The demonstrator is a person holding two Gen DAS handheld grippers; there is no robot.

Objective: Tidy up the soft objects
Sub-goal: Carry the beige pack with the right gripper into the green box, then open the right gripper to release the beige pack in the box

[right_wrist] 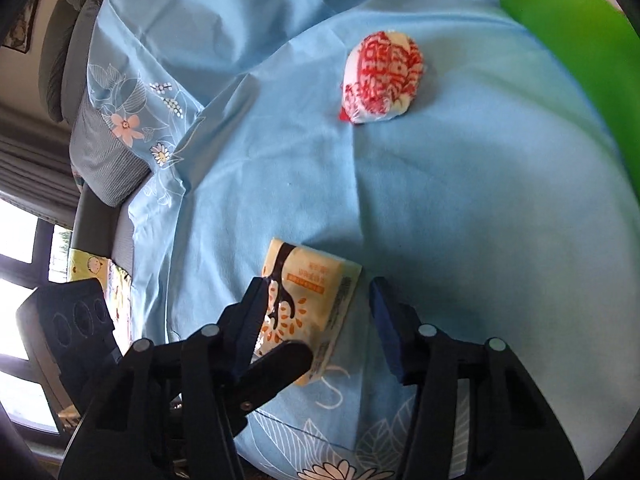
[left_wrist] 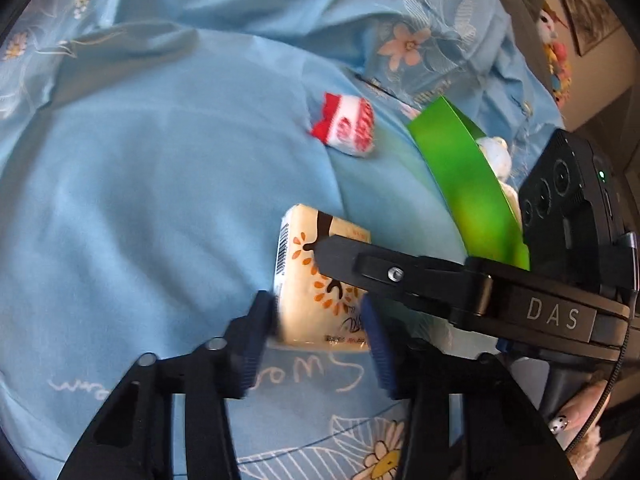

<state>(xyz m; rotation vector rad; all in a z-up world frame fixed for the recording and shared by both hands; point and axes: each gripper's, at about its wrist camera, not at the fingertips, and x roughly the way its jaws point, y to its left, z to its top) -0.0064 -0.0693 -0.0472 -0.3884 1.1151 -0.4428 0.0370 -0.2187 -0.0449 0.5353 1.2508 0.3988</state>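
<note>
A cream tissue pack (left_wrist: 316, 276) with an orange tree print lies on the blue bedsheet. Both grippers surround it from opposite sides. My left gripper (left_wrist: 320, 320) is open with the pack between its fingers. My right gripper (right_wrist: 316, 312) is open too, the pack (right_wrist: 308, 300) between its fingers, near the left one. The right gripper's finger (left_wrist: 360, 268) lies across the pack in the left wrist view. A red-and-white soft pack (left_wrist: 348, 124) lies farther off on the sheet; it also shows in the right wrist view (right_wrist: 382, 78).
A green box (left_wrist: 468, 184) stands at the right on the bed with a white plush (left_wrist: 496, 152) inside; its wall (right_wrist: 580, 40) shows at the upper right of the right wrist view. Rumpled floral bedding (left_wrist: 408, 40) lies behind. A grey cushion (right_wrist: 108, 160) is at the bed's left edge.
</note>
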